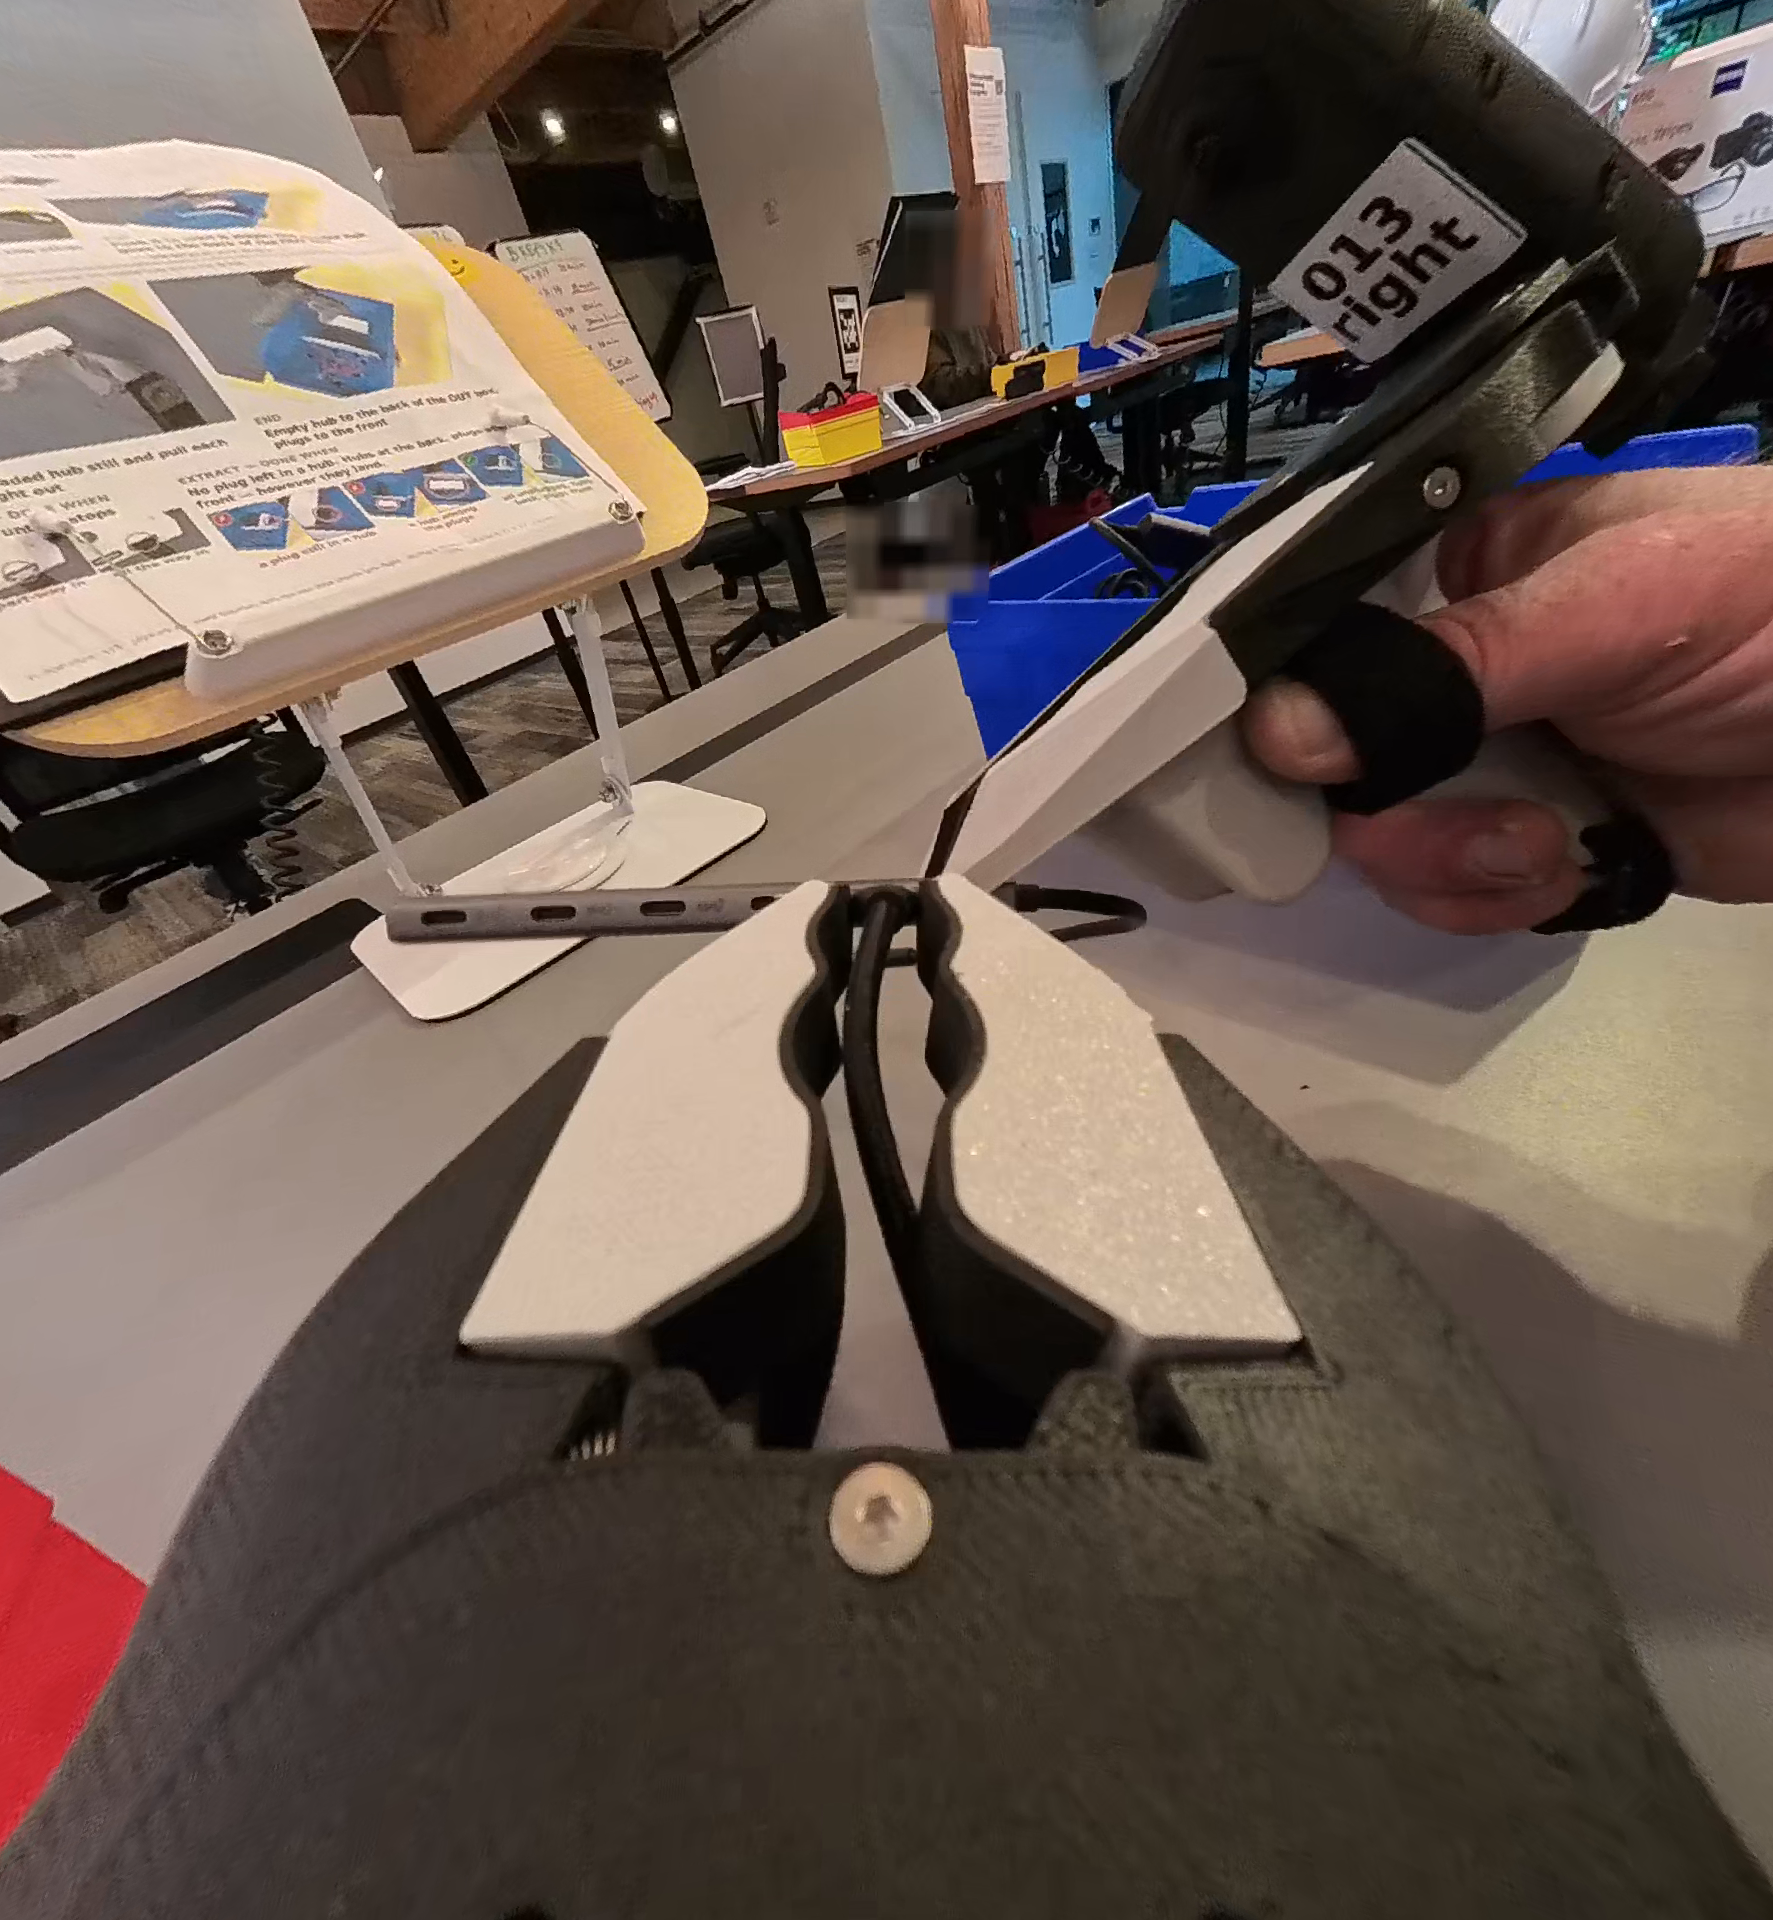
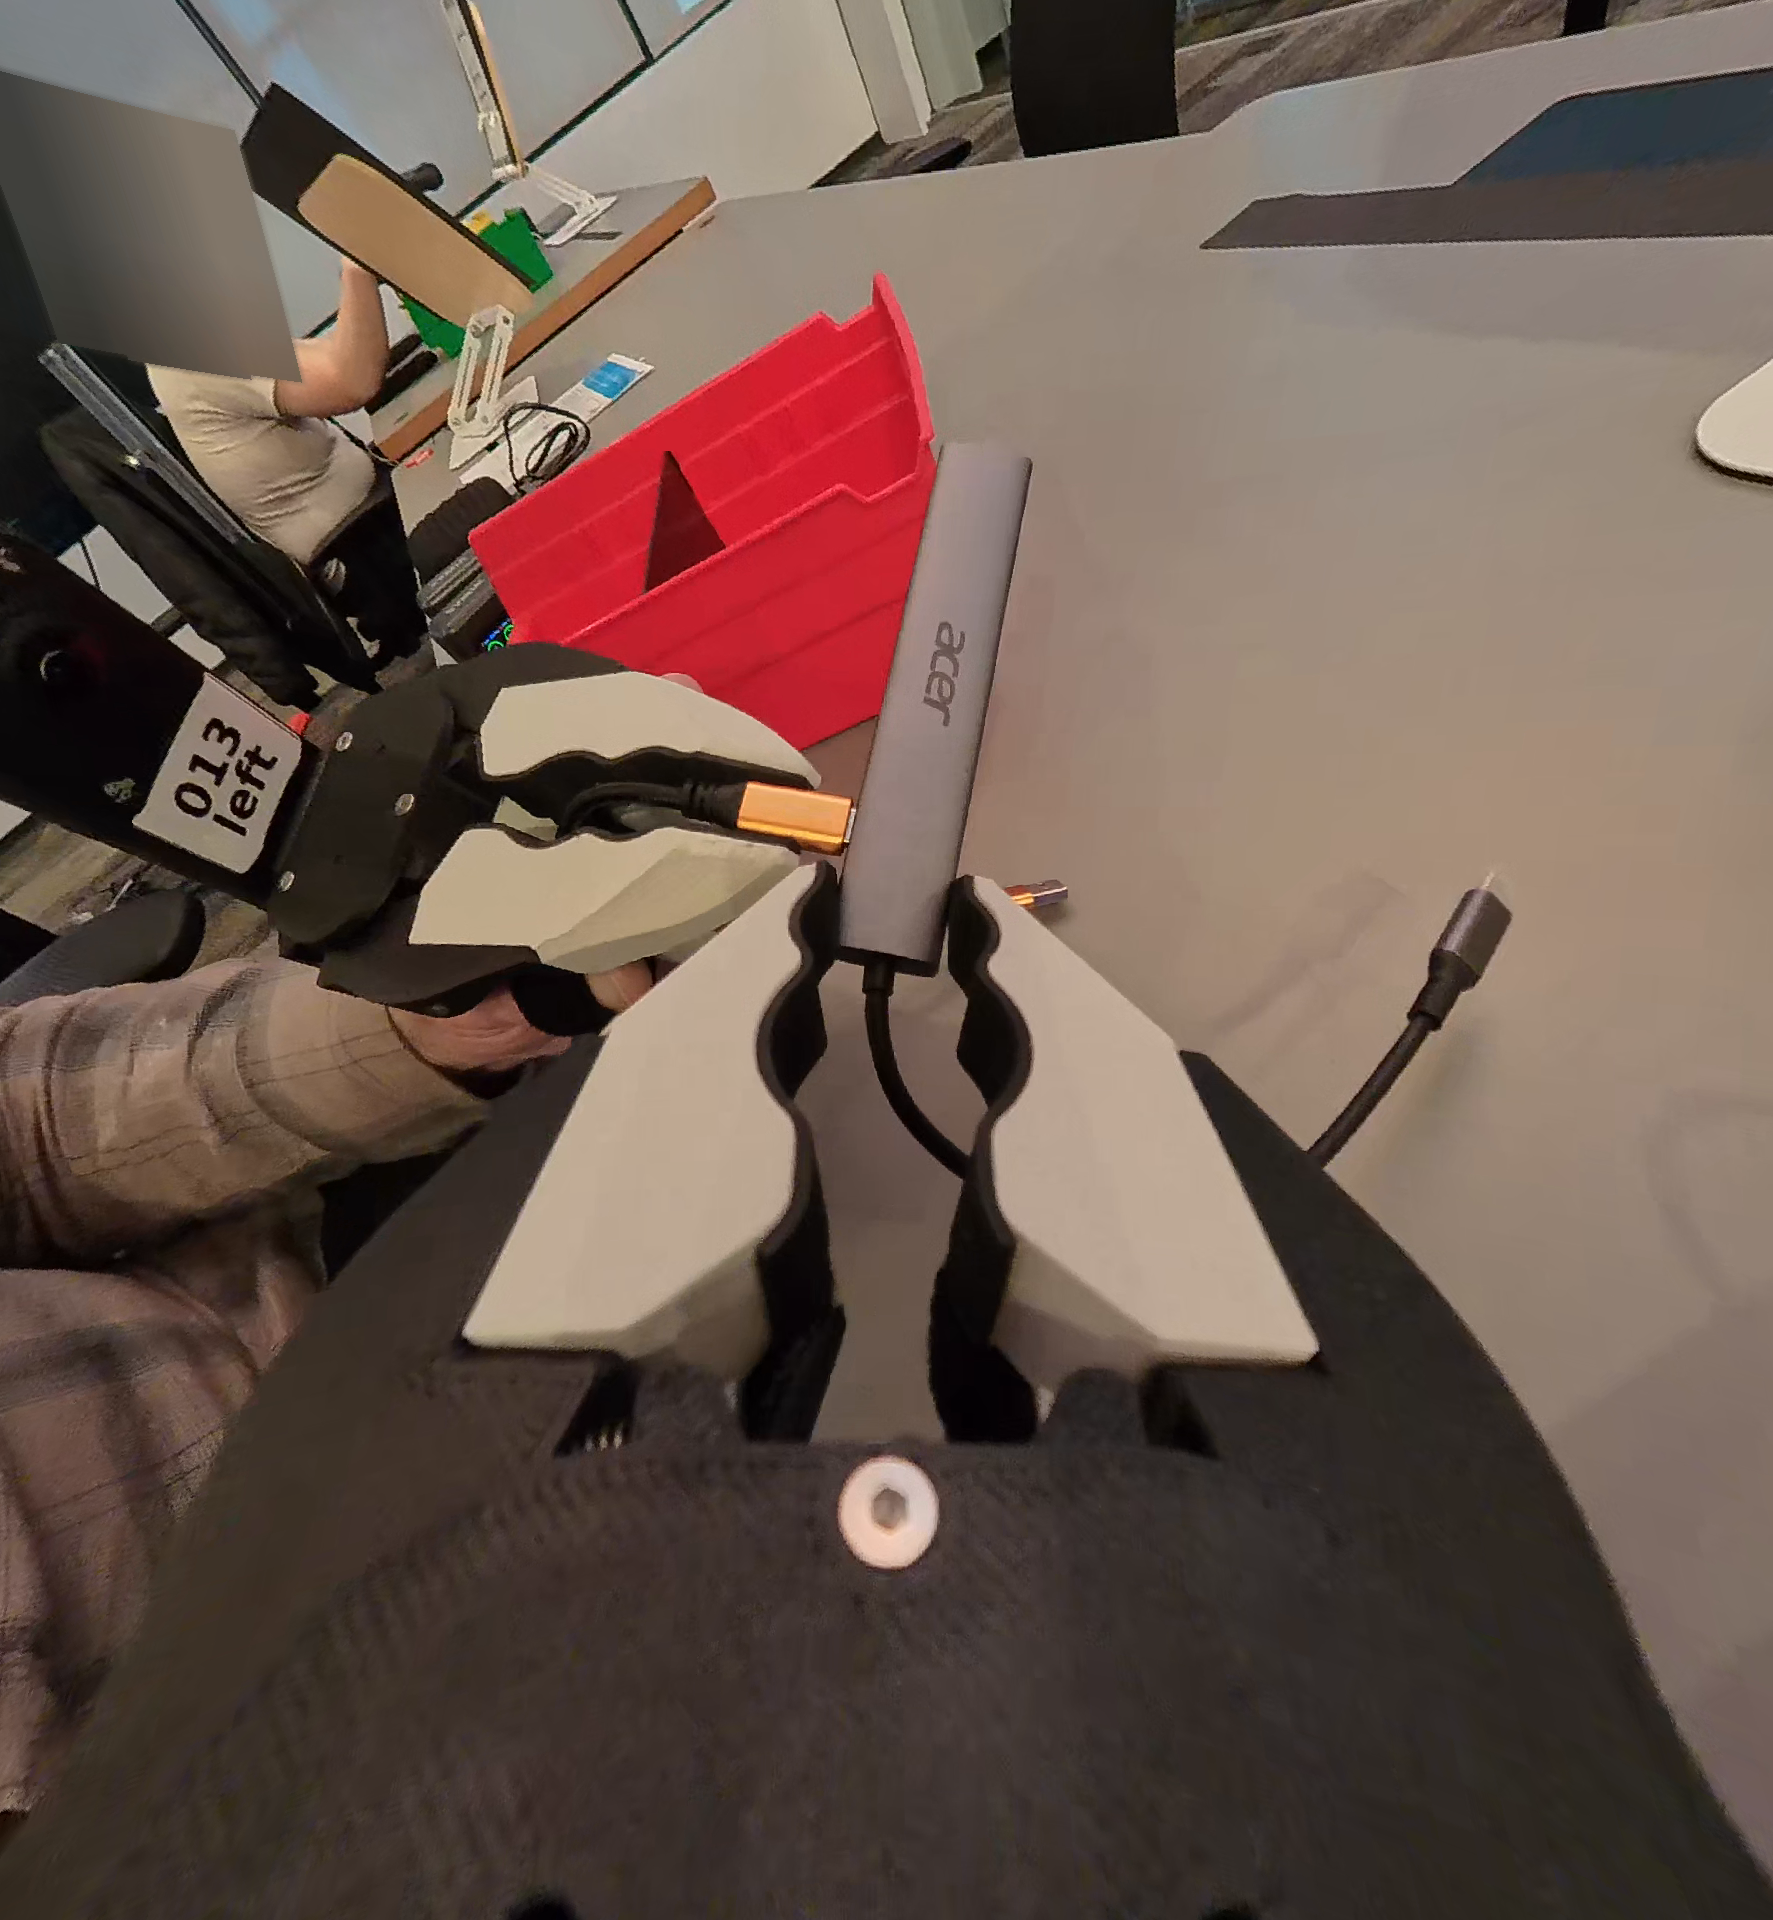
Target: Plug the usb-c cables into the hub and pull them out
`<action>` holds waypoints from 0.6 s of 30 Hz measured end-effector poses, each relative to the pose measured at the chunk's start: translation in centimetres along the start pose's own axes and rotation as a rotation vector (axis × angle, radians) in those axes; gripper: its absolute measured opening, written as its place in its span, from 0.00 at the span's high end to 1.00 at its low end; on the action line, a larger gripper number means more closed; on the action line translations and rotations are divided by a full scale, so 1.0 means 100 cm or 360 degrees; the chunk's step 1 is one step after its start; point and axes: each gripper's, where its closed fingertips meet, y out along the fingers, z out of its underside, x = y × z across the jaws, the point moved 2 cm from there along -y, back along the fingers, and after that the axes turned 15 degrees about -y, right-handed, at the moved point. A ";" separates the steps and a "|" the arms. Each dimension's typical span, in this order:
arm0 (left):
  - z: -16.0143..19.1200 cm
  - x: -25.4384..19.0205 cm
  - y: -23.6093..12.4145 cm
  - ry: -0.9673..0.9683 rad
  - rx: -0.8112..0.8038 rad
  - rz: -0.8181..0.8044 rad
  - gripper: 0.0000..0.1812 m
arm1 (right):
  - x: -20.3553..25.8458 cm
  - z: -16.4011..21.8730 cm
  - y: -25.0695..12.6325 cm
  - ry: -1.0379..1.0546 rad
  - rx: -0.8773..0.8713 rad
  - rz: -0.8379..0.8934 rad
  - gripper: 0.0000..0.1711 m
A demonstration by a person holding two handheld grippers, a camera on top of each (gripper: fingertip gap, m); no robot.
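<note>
Between the tips of the right gripper [image 2: 887, 914], the grey hub [image 2: 949, 707] stands clamped by its near end, its own black lead [image 2: 908, 1081] trailing back between the fingers toward the camera. To that gripper's left, the left gripper [image 2: 804, 816] is clenched on a black cable [image 1: 877, 1049] just behind its orange-sleeved plug [image 2: 794, 814], and the plug's tip sits at the hub's side face, touching or just entering a port; how deep it goes cannot be told. In the left wrist view at least 3 empty slots [image 1: 555, 914] show along the hub beyond the fingertips. The risk from here is misalignment: a slightly tilted plug could jam on the port's edge, and a sideways push could twist the hub in its narrow end grip. Right of the right gripper, a grey plug [image 2: 1474, 925] lies loose on the table [image 2: 1381, 520]; a red bin [image 2: 716, 582] sits ahead on the left.
</note>
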 end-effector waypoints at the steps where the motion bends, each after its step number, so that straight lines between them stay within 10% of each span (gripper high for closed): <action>1: 0.000 0.000 0.000 0.0000 0.0002 0.0000 0.93 | 0.000 0.000 0.000 -0.0002 0.0001 0.0003 0.89; 18: -0.025 -0.003 -0.010 0.0300 0.0102 -0.0003 0.96 | -0.041 0.038 -0.009 -0.0096 0.0240 0.0343 0.89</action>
